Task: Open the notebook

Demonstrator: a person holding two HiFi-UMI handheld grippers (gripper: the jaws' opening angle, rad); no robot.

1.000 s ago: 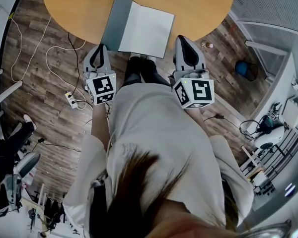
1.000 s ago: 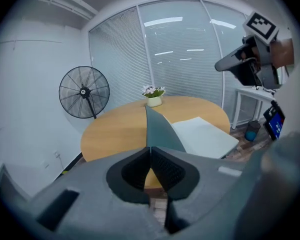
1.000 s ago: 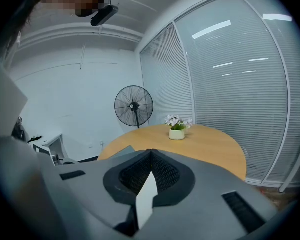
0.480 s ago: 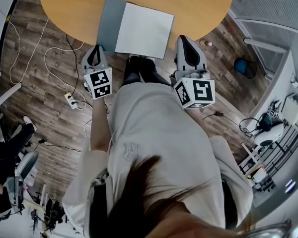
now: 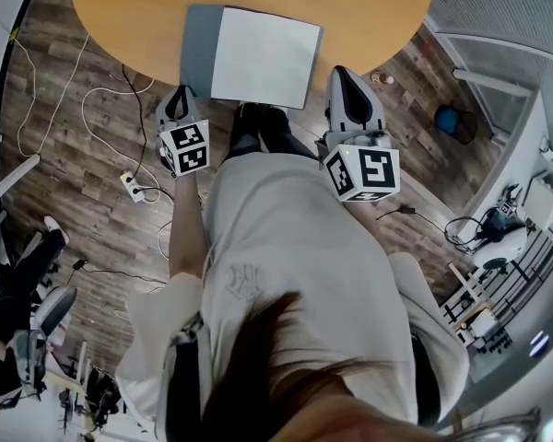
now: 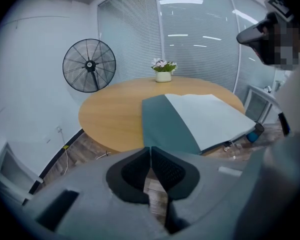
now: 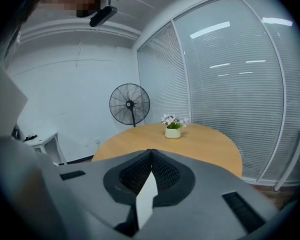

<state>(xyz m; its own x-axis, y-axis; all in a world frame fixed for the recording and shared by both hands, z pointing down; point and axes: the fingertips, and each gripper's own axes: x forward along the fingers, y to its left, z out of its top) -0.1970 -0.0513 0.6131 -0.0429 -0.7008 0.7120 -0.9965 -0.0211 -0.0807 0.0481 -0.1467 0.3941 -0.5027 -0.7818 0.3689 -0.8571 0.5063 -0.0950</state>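
Observation:
The notebook (image 5: 263, 55) lies open and flat on the round wooden table (image 5: 120, 7), white page up, with its grey-green cover (image 5: 198, 44) spread to the left. My left gripper (image 5: 178, 95) hangs below the table's near edge, beside the cover's corner, shut and empty. In the left gripper view the notebook (image 6: 205, 116) lies just beyond the closed left gripper (image 6: 150, 149). My right gripper (image 5: 343, 72) stays off the table's edge, right of the notebook. In the right gripper view the right gripper (image 7: 150, 151) has its tips together; a white sliver shows in the gap lower down.
A small flower pot (image 6: 163, 76) stands at the table's far side. A standing fan (image 6: 89, 65) is behind the table, with glass walls and blinds beyond. Cables and a power strip (image 5: 134, 187) lie on the wooden floor at left. A blue object (image 5: 453, 125) sits at right.
The notebook's cover has dropped from a raised tilt to lying flat on the table. My left gripper has sunk lower, away from the table edge. The right gripper has kept still.

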